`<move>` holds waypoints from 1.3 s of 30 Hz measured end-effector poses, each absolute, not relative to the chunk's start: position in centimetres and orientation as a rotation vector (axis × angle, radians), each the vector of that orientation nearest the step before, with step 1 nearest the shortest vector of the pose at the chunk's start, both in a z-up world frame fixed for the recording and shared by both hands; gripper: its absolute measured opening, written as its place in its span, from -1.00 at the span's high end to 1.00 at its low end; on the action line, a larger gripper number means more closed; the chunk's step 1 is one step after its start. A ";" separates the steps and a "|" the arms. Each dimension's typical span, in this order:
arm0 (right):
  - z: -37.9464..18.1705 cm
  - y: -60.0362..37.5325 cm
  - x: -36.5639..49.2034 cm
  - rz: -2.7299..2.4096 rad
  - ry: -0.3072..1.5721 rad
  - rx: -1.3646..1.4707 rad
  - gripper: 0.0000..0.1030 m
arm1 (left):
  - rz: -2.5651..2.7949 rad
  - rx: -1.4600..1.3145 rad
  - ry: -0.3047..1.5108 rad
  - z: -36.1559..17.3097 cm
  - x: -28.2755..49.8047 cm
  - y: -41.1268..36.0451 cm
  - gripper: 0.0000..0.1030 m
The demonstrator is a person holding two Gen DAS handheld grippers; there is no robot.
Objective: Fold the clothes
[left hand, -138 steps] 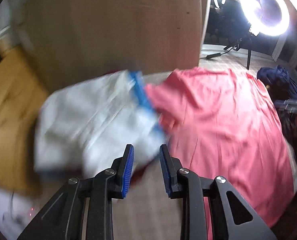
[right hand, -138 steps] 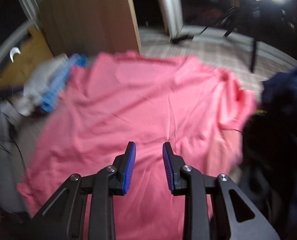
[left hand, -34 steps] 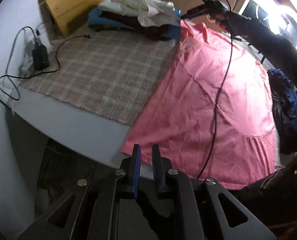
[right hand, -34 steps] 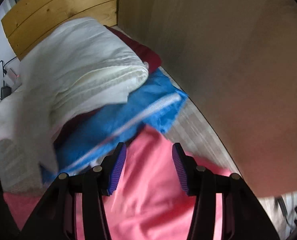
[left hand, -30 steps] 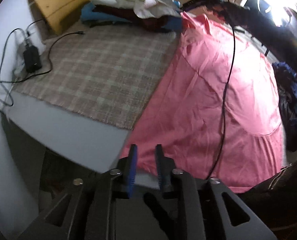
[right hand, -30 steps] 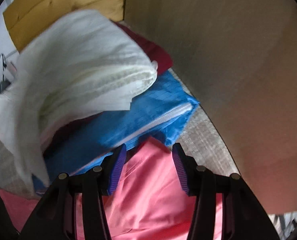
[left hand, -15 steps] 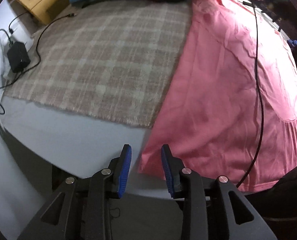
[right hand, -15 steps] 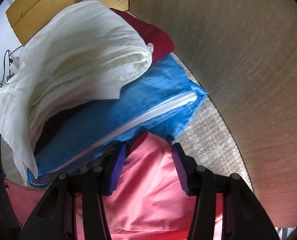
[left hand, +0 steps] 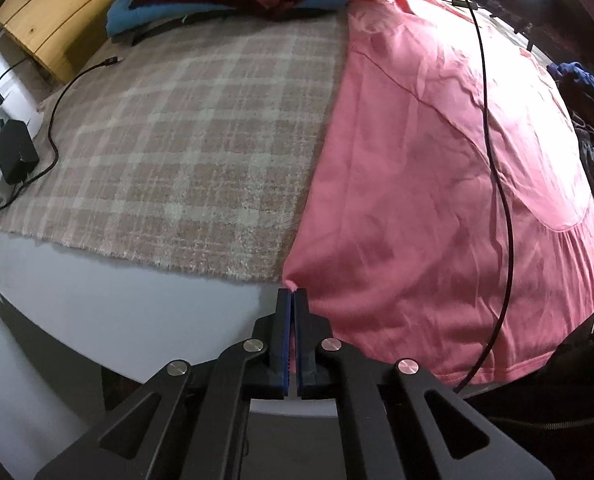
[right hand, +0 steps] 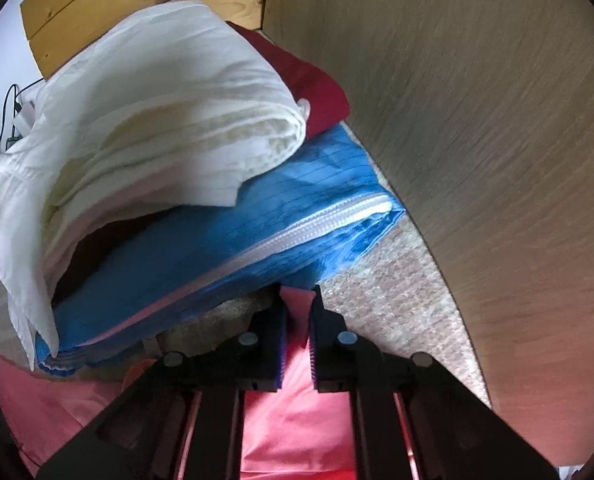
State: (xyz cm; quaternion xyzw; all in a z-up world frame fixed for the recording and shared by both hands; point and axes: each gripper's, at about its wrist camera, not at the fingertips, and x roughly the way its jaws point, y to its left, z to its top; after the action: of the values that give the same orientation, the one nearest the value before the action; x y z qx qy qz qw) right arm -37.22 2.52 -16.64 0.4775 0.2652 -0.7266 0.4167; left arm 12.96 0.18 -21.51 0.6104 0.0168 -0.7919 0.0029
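Left wrist view: our left gripper (left hand: 293, 294) clamps the near corner of the pink garment (left hand: 437, 184), spread at 1 o'clock beside the plaid blanket (left hand: 185, 148). Our right gripper (right hand: 297, 312) pinches a far corner below the stacked folded clothes (right hand: 157, 152).

left gripper (left hand: 293, 294) clamped on cloth | right gripper (right hand: 297, 300) likewise

Pink shirt (left hand: 437, 168) spread flat, wrinkled, half over plaid blanket (left hand: 185, 140); near corner lifted.
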 end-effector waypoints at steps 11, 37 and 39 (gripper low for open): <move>-13.5 5.7 -34.8 -1.913 0.527 1.162 0.88 | -2.577 1.856 0.117 -18.2 15.3 0.7 0.99; -13.5 12.5 -39.3 -1.975 0.348 1.204 0.93 | -2.634 1.864 0.045 -16.2 15.5 2.1 0.99; -13.0 14.8 -38.8 -2.006 0.347 1.201 0.93 | -2.656 1.856 0.019 -15.0 16.0 3.0 0.99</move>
State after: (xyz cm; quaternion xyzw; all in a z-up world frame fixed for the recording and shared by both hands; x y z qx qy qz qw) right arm -38.75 14.83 -12.97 0.4700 0.1358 -0.7853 0.3794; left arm 16.03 3.03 -15.01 0.5720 0.0058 -0.8188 -0.0495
